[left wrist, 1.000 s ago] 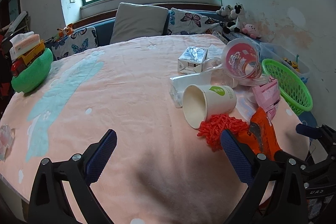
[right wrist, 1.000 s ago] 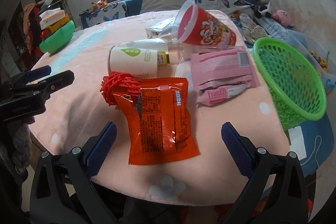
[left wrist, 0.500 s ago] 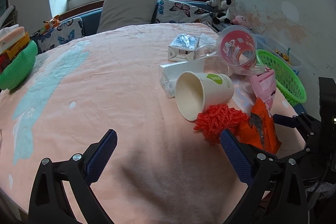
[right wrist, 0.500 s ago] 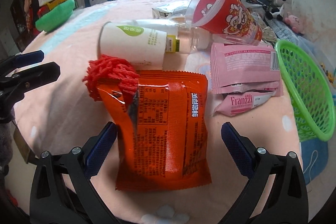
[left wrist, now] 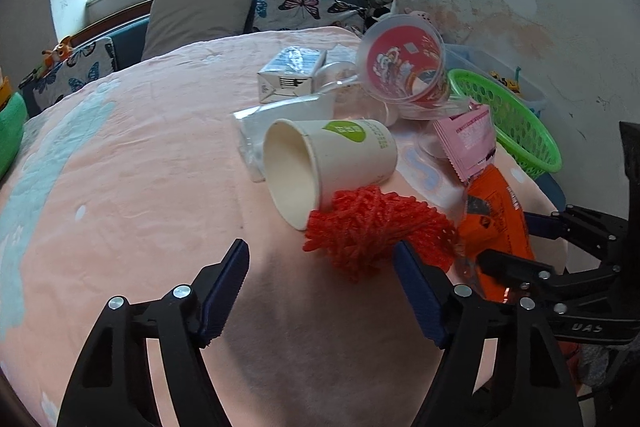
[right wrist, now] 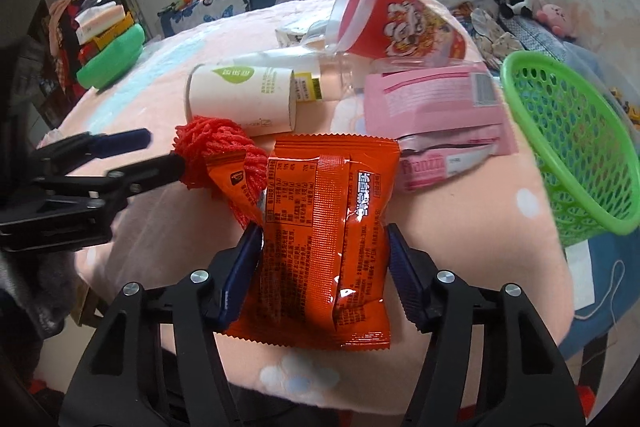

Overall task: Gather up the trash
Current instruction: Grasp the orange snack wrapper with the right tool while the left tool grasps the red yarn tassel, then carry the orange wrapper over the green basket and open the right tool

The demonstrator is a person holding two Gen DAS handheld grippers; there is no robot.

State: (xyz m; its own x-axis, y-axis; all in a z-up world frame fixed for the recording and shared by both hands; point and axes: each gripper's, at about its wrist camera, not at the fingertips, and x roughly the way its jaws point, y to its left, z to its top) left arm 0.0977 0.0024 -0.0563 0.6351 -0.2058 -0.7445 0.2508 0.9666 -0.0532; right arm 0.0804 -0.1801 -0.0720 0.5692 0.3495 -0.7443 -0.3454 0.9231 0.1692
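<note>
Right gripper (right wrist: 322,267) closing round the orange snack packet (right wrist: 320,243), left gripper (left wrist: 320,291) narrowing on nothing yet.

I've got crinkly foil between my right jaws, pads just short of gripping; my left jaws have just been closing, still parted, over bare blanket beside the red mesh netting (left wrist: 376,231). Beyond the packet lie a paper cup (right wrist: 240,99) on its side, pink wrappers (right wrist: 436,107), a red tub (right wrist: 396,23). Right of the packet, the green basket (right wrist: 576,155) looks empty, so I reckon collecting has barely begun.
</note>
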